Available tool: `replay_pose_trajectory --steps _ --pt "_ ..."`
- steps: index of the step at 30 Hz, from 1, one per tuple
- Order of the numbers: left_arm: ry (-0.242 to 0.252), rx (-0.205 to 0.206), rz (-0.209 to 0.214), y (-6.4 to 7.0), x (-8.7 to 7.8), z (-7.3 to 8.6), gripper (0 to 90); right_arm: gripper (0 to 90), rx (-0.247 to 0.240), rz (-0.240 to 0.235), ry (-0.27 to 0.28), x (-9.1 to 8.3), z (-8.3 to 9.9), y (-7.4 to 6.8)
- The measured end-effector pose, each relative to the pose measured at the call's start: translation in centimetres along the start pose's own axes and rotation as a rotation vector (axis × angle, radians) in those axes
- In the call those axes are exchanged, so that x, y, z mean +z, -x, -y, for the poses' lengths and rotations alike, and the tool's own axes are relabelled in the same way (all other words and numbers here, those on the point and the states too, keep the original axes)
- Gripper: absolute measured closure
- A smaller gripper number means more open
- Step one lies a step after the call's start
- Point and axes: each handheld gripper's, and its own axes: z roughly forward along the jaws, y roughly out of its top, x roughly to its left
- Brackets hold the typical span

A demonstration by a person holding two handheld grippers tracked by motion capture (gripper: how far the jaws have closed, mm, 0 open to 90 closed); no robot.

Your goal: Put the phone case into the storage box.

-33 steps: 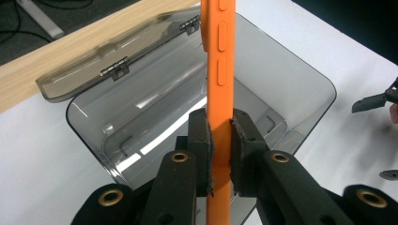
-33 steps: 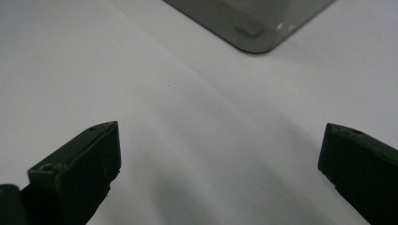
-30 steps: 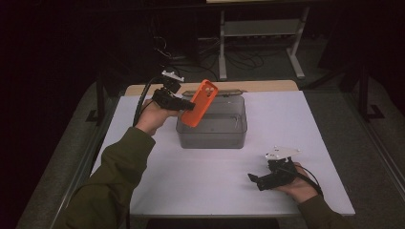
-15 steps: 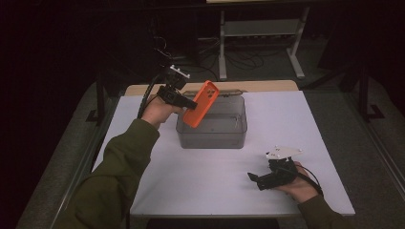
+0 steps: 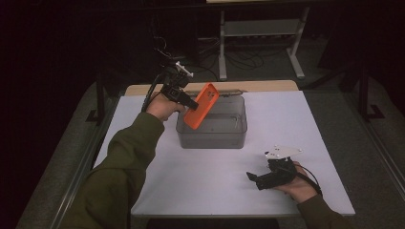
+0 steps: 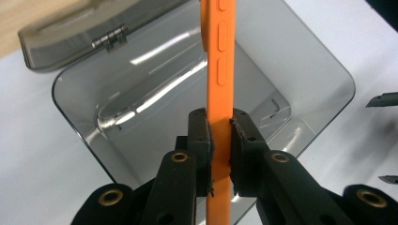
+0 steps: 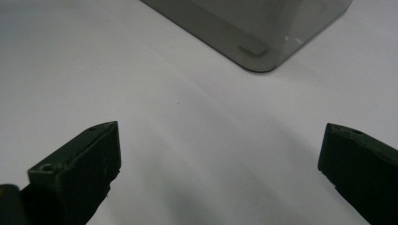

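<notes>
A dark room surrounds a white table (image 5: pixel 296 124), with a metal shelf frame (image 5: pixel 260 33) and loose cables on the floor behind it. Near the middle of the table stands a smoky grey transparent box (image 5: pixel 212 129), its hinged lid (image 6: pixel 70 35) thrown open and lying flat behind it.

The left gripper (image 5: pixel 193 102) is raised over the box's left edge, its jaws clamped tight on an orange phone case (image 5: pixel 201 105). In the high view the case is tilted, its upper end with the camera cutout leaning to the right above the box opening. In the left gripper view the case (image 6: pixel 219 93) shows edge-on, with its side button bumps facing the camera, hanging over the empty inside of the box (image 6: pixel 309 61).

The right gripper (image 5: pixel 251 177) rests low on the table near the front right, well apart from the box, its jaws spread wide with nothing between them.

No brand, label or writing can be read on the case or the box.
</notes>
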Motion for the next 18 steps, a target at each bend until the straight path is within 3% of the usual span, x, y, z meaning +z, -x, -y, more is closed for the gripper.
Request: replay_pose_trajectory --steps 10,18 --pt "-0.044 -0.051 -0.022 -0.3 1.7 0.1 80.1 0.0 -0.012 0.005 0.004 -0.1 -0.1 -0.3" --pt "-0.056 -0.104 -0.029 -0.9 2.0 0.1 80.1 0.0 -0.004 0.002 0.010 -0.2 -0.1 -0.2"
